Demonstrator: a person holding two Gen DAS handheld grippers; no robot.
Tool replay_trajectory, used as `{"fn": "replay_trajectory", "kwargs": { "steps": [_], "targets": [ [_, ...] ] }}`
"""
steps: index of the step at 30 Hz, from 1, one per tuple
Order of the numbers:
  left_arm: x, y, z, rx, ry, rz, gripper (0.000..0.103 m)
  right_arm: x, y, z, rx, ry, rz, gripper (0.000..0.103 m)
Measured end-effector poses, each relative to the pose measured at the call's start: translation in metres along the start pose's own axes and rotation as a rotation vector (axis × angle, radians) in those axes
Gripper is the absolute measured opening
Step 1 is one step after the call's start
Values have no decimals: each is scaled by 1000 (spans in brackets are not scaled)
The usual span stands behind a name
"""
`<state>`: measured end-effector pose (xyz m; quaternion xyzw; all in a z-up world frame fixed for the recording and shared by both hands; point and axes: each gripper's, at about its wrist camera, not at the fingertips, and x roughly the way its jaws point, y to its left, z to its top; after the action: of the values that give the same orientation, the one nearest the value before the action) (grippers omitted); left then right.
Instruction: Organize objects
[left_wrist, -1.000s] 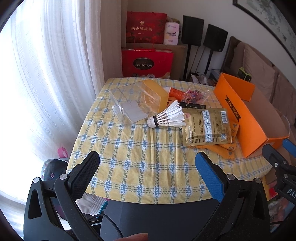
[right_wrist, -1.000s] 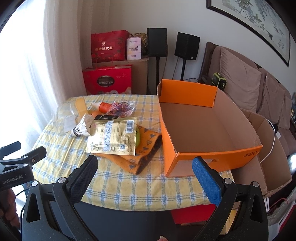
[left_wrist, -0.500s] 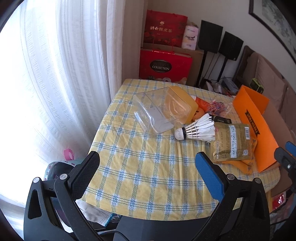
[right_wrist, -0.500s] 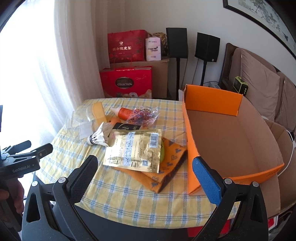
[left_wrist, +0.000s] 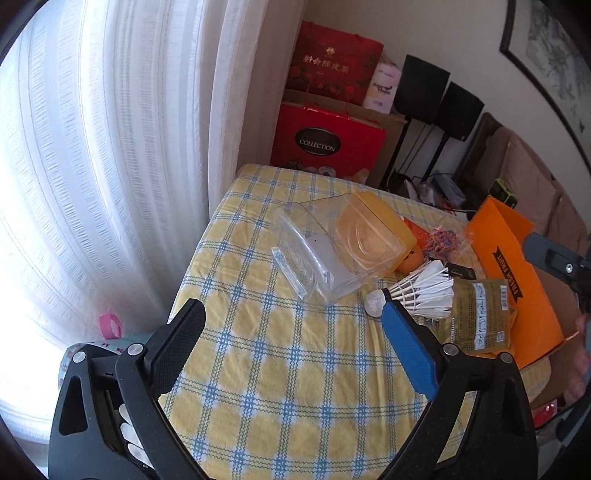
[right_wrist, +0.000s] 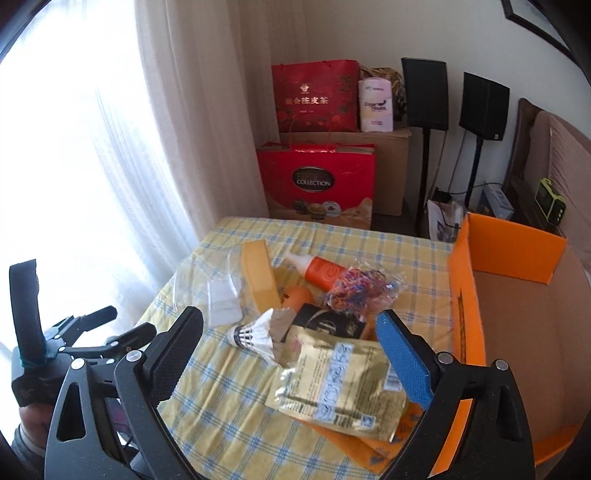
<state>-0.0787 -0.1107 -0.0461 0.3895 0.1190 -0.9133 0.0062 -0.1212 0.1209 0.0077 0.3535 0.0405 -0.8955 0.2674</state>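
Note:
A yellow checked table (left_wrist: 280, 373) holds a clear plastic container (left_wrist: 314, 251) with an orange lid (left_wrist: 373, 232), a white shuttlecock (left_wrist: 417, 291), a gold foil packet (left_wrist: 476, 317), a bag of coloured rubber bands (right_wrist: 354, 288), an orange bottle (right_wrist: 317, 269) and a black packet (right_wrist: 328, 325). An open orange cardboard box (right_wrist: 517, 314) stands at the table's right. My left gripper (left_wrist: 291, 343) is open and empty over the near table. My right gripper (right_wrist: 288, 354) is open and empty above the shuttlecock (right_wrist: 255, 336) and the gold packet (right_wrist: 340, 387).
White curtains (left_wrist: 110, 147) hang at the left. Red gift bags (right_wrist: 317, 184) and a cardboard carton stand behind the table, with two black speakers (right_wrist: 424, 92) and a sofa at the right. The left gripper also shows in the right wrist view (right_wrist: 92, 332).
Both grippers have moved forward and to the left over the table; the objects now appear closer. Both have stayed open and empty. Nothing on the table has moved.

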Motion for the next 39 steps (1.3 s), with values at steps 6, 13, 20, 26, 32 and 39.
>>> {"fn": "replay_trajectory", "kwargs": {
  "steps": [6, 13, 20, 26, 32, 39],
  "targets": [
    [18, -2, 10, 4, -3, -70, 93, 51, 1, 23, 13, 79, 100, 70],
    [36, -10, 10, 63, -1, -102, 93, 106, -5, 30, 85, 183, 236, 64],
    [50, -13, 10, 82, 20, -147, 91, 137, 0, 23, 94, 247, 326, 61],
    [57, -21, 6, 120, 40, -183, 78, 144, 1, 20, 110, 269, 363, 61],
    [53, -29, 10, 161, 16, -161, 77, 141, 9, 23, 107, 270, 366, 60],
    [30, -27, 26, 158, -33, -180, 78, 123, 16, 36, 85, 224, 368, 61]
  ]
}}
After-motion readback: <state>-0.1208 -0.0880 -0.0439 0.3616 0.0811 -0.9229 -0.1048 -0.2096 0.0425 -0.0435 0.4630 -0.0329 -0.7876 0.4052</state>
